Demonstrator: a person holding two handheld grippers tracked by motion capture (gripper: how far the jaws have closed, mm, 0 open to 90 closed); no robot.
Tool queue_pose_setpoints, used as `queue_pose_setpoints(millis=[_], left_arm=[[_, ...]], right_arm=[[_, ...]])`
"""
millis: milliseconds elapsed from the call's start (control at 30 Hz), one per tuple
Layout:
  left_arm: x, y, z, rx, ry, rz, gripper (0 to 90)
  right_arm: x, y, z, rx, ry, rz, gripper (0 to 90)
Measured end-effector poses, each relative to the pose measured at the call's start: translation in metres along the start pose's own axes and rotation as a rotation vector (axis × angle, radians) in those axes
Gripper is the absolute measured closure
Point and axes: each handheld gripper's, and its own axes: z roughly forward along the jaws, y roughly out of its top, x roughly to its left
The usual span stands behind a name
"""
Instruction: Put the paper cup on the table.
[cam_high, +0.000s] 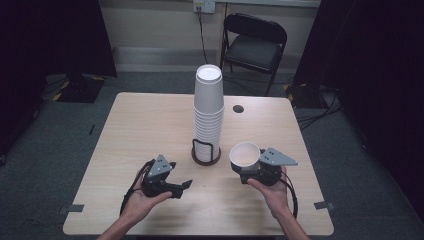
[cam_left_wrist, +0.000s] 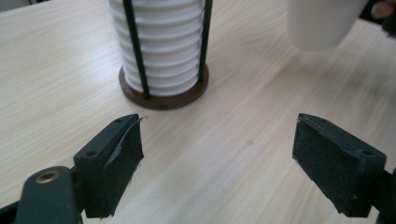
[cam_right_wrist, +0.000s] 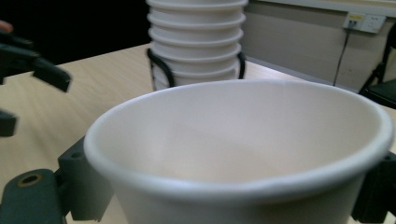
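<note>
A tall stack of white paper cups (cam_high: 208, 112) stands upside down in a dark wire holder (cam_high: 205, 152) at the table's middle. My right gripper (cam_high: 248, 169) is shut on a single white cup (cam_high: 244, 155), held upright, mouth up, to the right of the holder; its rim (cam_right_wrist: 243, 135) spans the right gripper view. My left gripper (cam_high: 186, 186) rests low at the front left of the holder, open, with nothing between its pads (cam_left_wrist: 122, 163). In the left gripper view the holder's base (cam_left_wrist: 163, 95) lies ahead and the held cup (cam_left_wrist: 322, 21) shows at the upper right.
The light wooden table (cam_high: 150, 125) has a round cable hole (cam_high: 238, 108) behind the stack. A black folding chair (cam_high: 254, 42) stands beyond the far edge. Tape marks (cam_high: 324, 205) lie near the front corners.
</note>
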Motion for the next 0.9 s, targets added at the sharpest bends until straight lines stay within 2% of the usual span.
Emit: queue_pose_setpoints(millis=[33,67,167,233,367,533,567,633,800,900], left_arm=[[0.000,-0.002,-0.001,-0.004,0.005,-0.016,16.2],[0.001,-0.004,-0.002,-0.010,0.010,-0.006,16.1],[0.001,-0.007,-0.006,-0.033,0.020,-0.010,15.9],[0.001,-0.009,-0.007,-0.038,0.008,-0.010,15.9],[0.002,-0.011,-0.008,-0.046,0.027,-0.006,15.9],[0.003,-0.012,-0.008,-0.051,0.037,0.001,15.9],[0.003,-0.012,-0.007,-0.047,0.037,-0.010,15.9],[0.004,-0.013,-0.007,-0.049,0.031,-0.004,15.9],[0.004,-0.013,-0.006,-0.048,0.040,-0.002,15.9],[0.004,-0.013,-0.007,-0.071,0.018,-0.024,15.9]], right_arm=[[-0.003,0.000,0.002,0.002,-0.009,0.002,9.3],[-0.005,0.000,0.004,0.002,-0.016,0.010,9.3],[-0.013,-0.002,0.008,0.000,-0.041,0.044,9.2],[-0.018,-0.003,0.009,-0.008,-0.054,0.065,9.2],[-0.031,-0.001,0.011,-0.028,-0.093,0.107,9.2],[-0.046,0.001,0.021,-0.005,-0.149,0.128,9.0],[-0.049,0.001,0.023,-0.007,-0.156,0.131,9.1],[-0.055,0.001,0.030,-0.009,-0.182,0.141,9.1],[-0.065,0.000,0.045,-0.005,-0.193,0.169,9.0],[-0.071,0.000,0.051,-0.024,-0.212,0.186,9.2]])
